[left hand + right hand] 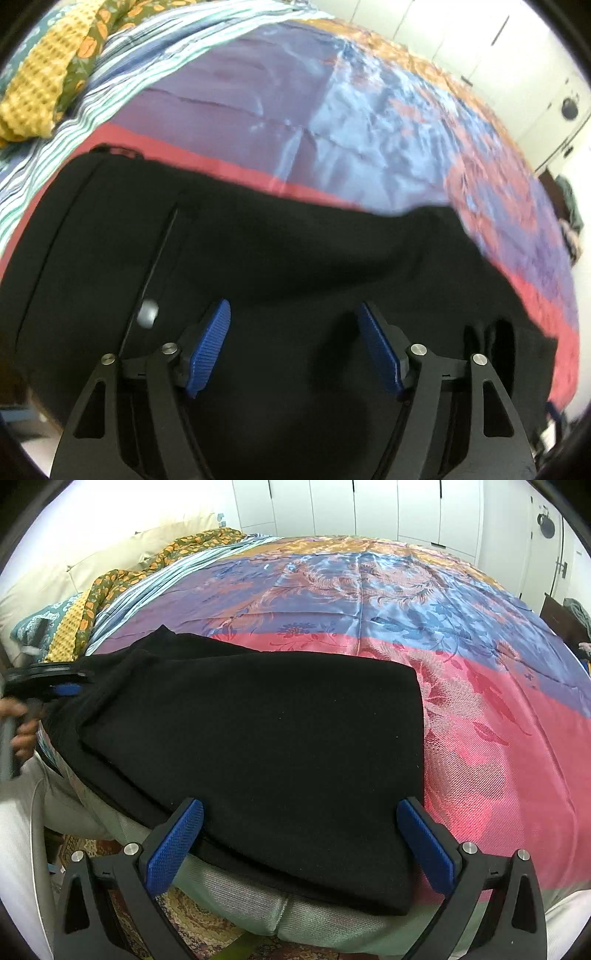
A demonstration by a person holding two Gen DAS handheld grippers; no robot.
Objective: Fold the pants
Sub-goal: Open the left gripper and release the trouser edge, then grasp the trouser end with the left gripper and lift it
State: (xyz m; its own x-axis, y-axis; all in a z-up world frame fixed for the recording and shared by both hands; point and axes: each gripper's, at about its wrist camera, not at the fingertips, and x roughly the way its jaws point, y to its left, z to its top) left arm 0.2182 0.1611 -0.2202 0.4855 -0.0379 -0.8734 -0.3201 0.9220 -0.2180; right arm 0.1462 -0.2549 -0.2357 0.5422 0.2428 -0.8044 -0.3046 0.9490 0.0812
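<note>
Black pants lie along the near edge of a bed, with one end hanging a little over the edge. In the left wrist view the pants fill the lower half, with a silver button near a seam. My left gripper is open just above the cloth, holding nothing. It also shows in the right wrist view at the pants' far left end. My right gripper is open, its blue fingers either side of the pants' near end, holding nothing.
The bed carries a satin cover in pink, blue and orange. Pillows and a yellow and green patterned cloth lie at the left. White cupboards stand behind. A patterned rug is on the floor below.
</note>
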